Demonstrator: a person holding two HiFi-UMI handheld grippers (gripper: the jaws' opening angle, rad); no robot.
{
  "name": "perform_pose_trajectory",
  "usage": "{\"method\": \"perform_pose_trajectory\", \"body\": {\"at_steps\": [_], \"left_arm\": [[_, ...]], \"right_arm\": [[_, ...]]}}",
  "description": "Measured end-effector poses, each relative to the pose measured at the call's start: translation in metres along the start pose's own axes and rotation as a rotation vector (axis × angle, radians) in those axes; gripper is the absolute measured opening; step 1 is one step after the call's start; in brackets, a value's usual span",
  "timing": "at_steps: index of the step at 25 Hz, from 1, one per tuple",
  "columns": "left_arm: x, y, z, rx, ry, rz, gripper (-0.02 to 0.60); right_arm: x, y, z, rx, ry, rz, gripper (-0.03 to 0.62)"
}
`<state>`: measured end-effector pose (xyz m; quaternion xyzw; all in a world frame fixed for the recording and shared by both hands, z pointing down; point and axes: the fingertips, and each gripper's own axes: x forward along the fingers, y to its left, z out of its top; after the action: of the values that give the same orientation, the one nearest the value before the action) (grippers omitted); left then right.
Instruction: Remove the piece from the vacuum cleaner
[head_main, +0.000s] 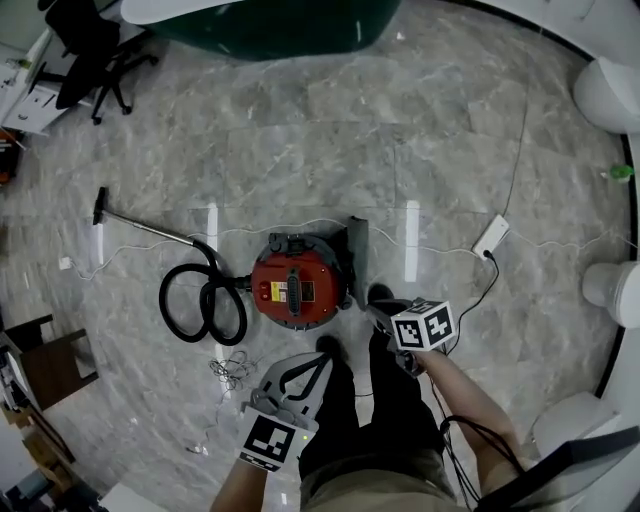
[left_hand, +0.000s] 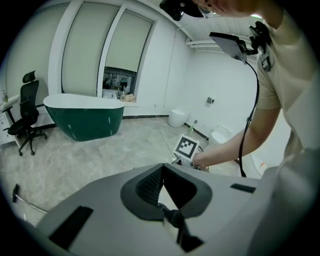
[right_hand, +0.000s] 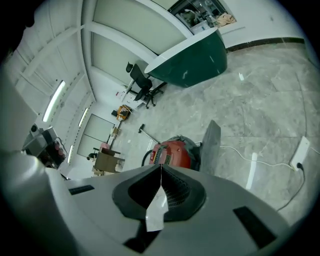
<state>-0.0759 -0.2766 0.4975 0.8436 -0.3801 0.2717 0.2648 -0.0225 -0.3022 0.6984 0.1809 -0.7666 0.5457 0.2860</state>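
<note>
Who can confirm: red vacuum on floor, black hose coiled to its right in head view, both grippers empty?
Wrong side. Head view shows the black hose coiled to the left of the red vacuum on the floor. Left gripper and right gripper are empty.

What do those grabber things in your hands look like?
The left hand-held gripper and right hand-held gripper are light grey with black ridged pads. Each carries a cube with black-and-white square markers. A black cable runs by the right arm. The sleeve is short and beige.
</note>
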Motion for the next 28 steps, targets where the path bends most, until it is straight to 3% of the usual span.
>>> {"method": "perform_pose_trajectory", "body": {"at_steps": [7,8,10,12,25,28], "left_arm": [[0.043,0.017,-0.033,-0.024,-0.007,-0.014,0.003],[0.046,0.018,-0.042,-0.041,-0.003,-0.015,0.003],[0.054,0.021,-0.062,-0.064,0.022,-0.018,0.003],[0.061,0.024,-0.079,-0.073,0.045,-0.02,0.003],[0.09,0.031,-0.126,-0.155,0.038,-0.03,0.003],[0.087,0.033,-0.132,-0.166,0.042,-0.029,0.003]], "right_arm": [[0.057,-0.073,0.002,-0.075,-0.023,-0.142,0.005],[0.065,-0.081,0.001,-0.082,-0.013,-0.159,0.03],[0.082,-0.095,-0.003,-0.094,0.021,-0.177,0.218],[0.099,-0.108,-0.007,-0.092,0.055,-0.184,0.28],[0.161,-0.163,-0.006,-0.123,0.118,-0.296,0.288],[0.162,-0.167,-0.013,-0.098,0.134,-0.286,0.288]]}}
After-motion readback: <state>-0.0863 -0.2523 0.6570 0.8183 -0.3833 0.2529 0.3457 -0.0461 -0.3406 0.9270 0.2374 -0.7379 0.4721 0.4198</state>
